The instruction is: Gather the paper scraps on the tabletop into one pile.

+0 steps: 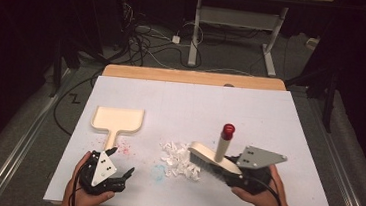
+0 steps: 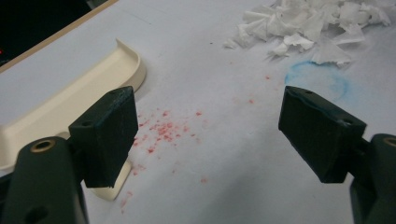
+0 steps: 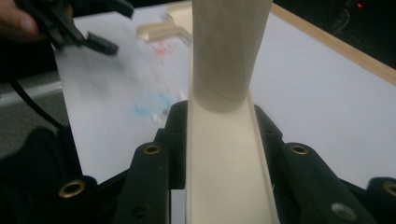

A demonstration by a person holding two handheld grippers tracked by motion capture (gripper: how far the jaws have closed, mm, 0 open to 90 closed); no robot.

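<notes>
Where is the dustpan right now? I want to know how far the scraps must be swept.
In the high view the dustpan lies left of centre on the table, beyond the left gripper, left of the paper scraps.

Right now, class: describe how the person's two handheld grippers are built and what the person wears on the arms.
Both are black. The left gripper and right gripper each carry a grey three-cornered plate with small holes on top and trail a black cable. The jaws are blocky black pads, with brass-ringed holes at their mounts. No sleeves reach the forearms.

One brush [image 1: 215,158]; one dustpan [image 1: 118,119]; one paper-scrap pile [image 1: 180,160]; two claws
</notes>
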